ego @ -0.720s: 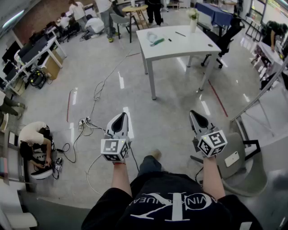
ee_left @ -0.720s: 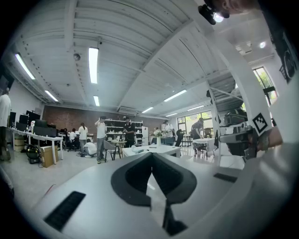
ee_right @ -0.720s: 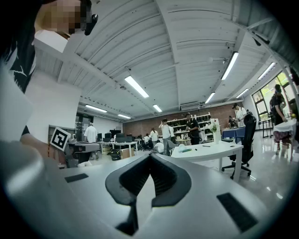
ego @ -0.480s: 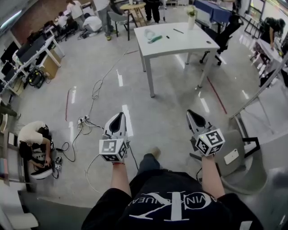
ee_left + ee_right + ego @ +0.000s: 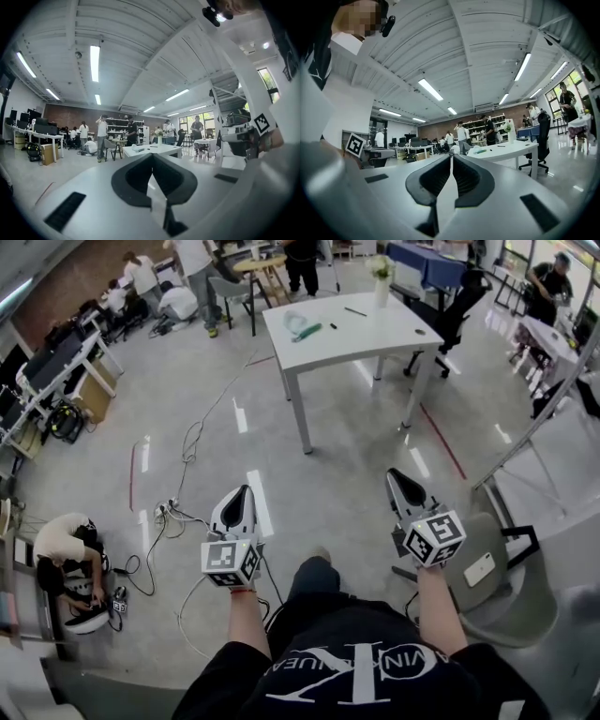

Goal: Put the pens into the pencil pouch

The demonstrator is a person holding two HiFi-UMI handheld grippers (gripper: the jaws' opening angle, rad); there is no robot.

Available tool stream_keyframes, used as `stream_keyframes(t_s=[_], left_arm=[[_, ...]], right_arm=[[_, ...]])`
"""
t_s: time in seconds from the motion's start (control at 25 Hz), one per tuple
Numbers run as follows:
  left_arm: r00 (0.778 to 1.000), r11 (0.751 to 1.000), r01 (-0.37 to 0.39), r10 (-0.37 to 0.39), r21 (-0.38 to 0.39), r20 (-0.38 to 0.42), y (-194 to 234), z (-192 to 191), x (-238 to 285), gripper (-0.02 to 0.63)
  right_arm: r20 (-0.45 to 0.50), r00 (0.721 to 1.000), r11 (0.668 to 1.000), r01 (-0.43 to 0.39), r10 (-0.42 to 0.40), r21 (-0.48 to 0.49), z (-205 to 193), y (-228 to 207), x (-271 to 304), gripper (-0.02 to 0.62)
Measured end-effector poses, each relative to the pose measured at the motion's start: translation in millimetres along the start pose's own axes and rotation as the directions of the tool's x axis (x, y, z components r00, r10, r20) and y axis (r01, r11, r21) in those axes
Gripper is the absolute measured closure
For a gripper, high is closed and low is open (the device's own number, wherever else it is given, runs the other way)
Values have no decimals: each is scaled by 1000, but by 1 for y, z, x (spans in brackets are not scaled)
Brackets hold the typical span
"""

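Note:
Far ahead stands a white table (image 5: 375,341). On it lie a clear pencil pouch (image 5: 294,323), a green pen (image 5: 309,332) beside it and a black pen (image 5: 354,311). My left gripper (image 5: 241,491) and right gripper (image 5: 399,476) are held level over the floor, well short of the table. Both are shut and empty. In the left gripper view the shut left gripper (image 5: 151,158) points at the table (image 5: 152,150) with the pouch (image 5: 136,147). The right gripper (image 5: 451,157) likewise faces the table (image 5: 511,149) and the pouch (image 5: 477,150).
A vase of flowers (image 5: 380,282) stands on the table's far side. Cables and a power strip (image 5: 169,512) trail across the floor at the left. A grey chair (image 5: 511,596) with a phone (image 5: 480,570) stands at my right. A person crouches at the left (image 5: 66,545); others stand at the back.
The table has slid left and up in the head view while the floor cables dropped lower. Both grippers stay shut and keep their places in front of the body.

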State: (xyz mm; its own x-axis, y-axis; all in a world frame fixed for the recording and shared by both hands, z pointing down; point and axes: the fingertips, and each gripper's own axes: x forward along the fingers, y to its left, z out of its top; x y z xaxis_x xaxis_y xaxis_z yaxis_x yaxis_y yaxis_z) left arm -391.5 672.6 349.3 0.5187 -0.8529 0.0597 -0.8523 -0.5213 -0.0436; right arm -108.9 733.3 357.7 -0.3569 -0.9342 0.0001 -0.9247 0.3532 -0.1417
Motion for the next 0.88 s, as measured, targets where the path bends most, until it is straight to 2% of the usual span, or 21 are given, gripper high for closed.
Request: stream_keyframes(t_s=[0.16,0.32,0.44,0.88], left_arm=[[1000,998,-18,17,-64,-16,12,-14,33,601],[1000,998,-1,0,-65,-25,26,-17,80,601],[1000,995,6,-8,-97,-22,40,-14,120,601],[997,994,43,-49,-102,-58,96,-6,242,601]], right_arm=[[-33,999,1000,12,-13,-3,-11,-22,19,554],[-34,999,999,39,-38,22,-9,-53,53,515],[-45,998,999,42,-41,28,-7,-73,86,505],[-75,994,993,91,-86,73,-2,-134,193,488]])
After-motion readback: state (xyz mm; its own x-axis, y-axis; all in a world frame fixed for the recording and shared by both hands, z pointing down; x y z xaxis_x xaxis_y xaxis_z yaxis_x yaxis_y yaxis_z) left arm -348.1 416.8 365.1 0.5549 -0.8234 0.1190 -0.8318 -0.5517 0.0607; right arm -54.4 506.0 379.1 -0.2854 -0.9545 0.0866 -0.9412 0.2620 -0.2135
